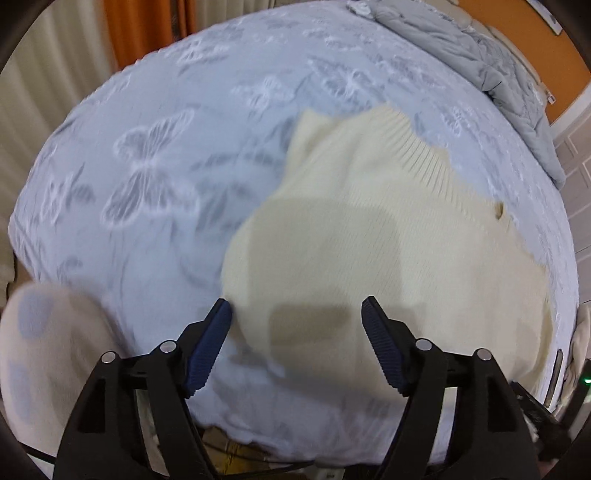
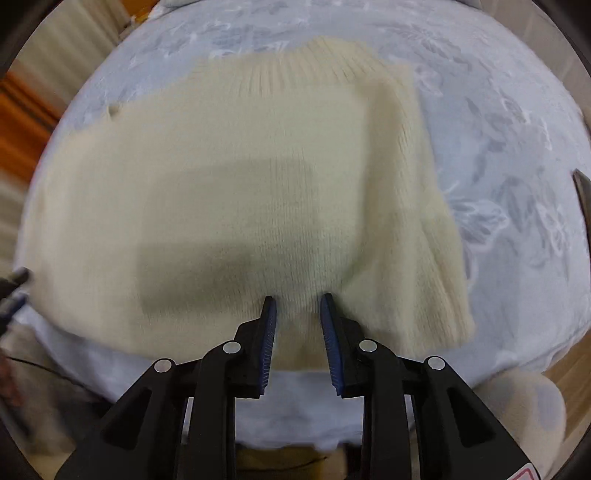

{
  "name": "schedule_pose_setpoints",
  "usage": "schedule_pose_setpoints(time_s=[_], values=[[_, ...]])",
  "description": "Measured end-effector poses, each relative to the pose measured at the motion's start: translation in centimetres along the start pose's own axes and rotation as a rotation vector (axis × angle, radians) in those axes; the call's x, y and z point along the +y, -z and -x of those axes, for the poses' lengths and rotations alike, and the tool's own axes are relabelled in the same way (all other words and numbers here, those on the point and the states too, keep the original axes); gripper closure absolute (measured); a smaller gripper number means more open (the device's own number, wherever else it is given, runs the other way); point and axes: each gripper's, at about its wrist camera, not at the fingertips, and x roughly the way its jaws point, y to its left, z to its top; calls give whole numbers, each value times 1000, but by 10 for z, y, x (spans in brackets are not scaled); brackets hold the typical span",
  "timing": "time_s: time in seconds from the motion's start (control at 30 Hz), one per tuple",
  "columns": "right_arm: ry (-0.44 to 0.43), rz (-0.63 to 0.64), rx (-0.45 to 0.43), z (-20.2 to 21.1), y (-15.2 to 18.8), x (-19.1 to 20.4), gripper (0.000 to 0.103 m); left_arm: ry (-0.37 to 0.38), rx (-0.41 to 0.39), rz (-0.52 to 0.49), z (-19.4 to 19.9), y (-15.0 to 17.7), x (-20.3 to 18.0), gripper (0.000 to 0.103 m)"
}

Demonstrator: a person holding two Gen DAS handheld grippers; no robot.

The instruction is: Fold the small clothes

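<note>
A cream knit sweater point(image 1: 388, 236) lies spread on a pale blue bed cover with butterfly embroidery point(image 1: 147, 177). Its ribbed collar points away from me. My left gripper point(image 1: 297, 308) is open wide and empty, hovering over the sweater's near left edge. In the right wrist view the sweater point(image 2: 240, 177) fills the middle, with one side folded over at the right point(image 2: 417, 221). My right gripper point(image 2: 297, 302) is part open just above the sweater's near hem, holding nothing.
A grey quilted blanket point(image 1: 491, 74) is bunched at the far right of the bed. A cream item with blue dots point(image 1: 40, 354) lies at the near left. Orange curtain point(image 1: 147, 29) and wall stand behind the bed.
</note>
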Motion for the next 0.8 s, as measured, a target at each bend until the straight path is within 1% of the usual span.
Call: schedule_pose_setpoints(time_s=[0.03, 0.07, 0.1, 0.13, 0.17, 0.2, 0.27, 0.3, 0.33, 0.37, 0.43, 0.47, 0.5, 0.53, 0.57, 0.6, 0.63, 0.67, 0.7, 0.73, 0.77, 0.8], values=[[33, 21, 8, 4, -2, 7, 77, 4, 6, 5, 2, 3, 2, 32], [37, 28, 7, 11, -4, 12, 78, 10, 6, 15, 6, 5, 5, 32], [-14, 34, -24, 25, -8, 20, 78, 17, -1, 33, 11, 8, 9, 31], [-67, 44, -60, 39, -11, 30, 78, 20, -12, 71, 16, 9, 17, 27], [-97, 59, -79, 48, -13, 41, 78, 22, -18, 104, 17, 10, 23, 25], [-132, 98, -92, 55, -17, 60, 78, 25, -17, 138, 16, 10, 28, 25], [-204, 149, -91, 52, -21, 92, 78, 36, 31, 203, 3, 8, 37, 25], [-220, 161, -72, 43, -23, 104, 78, 46, 58, 230, -3, 8, 40, 25], [-228, 172, -55, 34, -26, 115, 78, 58, 69, 267, -7, 9, 43, 25], [-213, 195, -31, 17, -29, 129, 76, 65, 64, 293, -8, 9, 46, 25], [-134, 260, -4, -12, -34, 148, 71, 62, 60, 310, -8, 8, 49, 25], [-112, 285, -22, -13, -37, 155, 70, 66, 61, 313, -8, 8, 50, 25], [-85, 308, -11, -12, -42, 160, 70, 70, 62, 314, -8, 7, 51, 25], [-88, 299, -4, -6, -48, 162, 72, 68, 66, 316, -9, 6, 52, 25], [-125, 278, -23, 2, -53, 162, 77, 73, 68, 316, -10, 7, 52, 25], [-185, 250, -48, 14, -57, 164, 77, 76, 71, 318, -11, 7, 54, 25], [-198, 230, -57, 19, -61, 165, 77, 74, 78, 324, -15, 6, 56, 24], [-201, 219, -60, 19, -67, 167, 77, 68, 86, 331, -18, 5, 56, 19], [-200, 218, -47, 12, -71, 169, 77, 59, 96, 340, -24, 3, 57, 16], [-183, 220, -16, -1, -73, 172, 77, 61, 101, 354, -29, 3, 57, 13], [-161, 222, 35, -19, -78, 176, 77, 62, 101, 364, -32, 2, 57, 9], [-160, 214, 70, -38, -77, 177, 77, 59, 98, 373, -35, 0, 56, 8]])
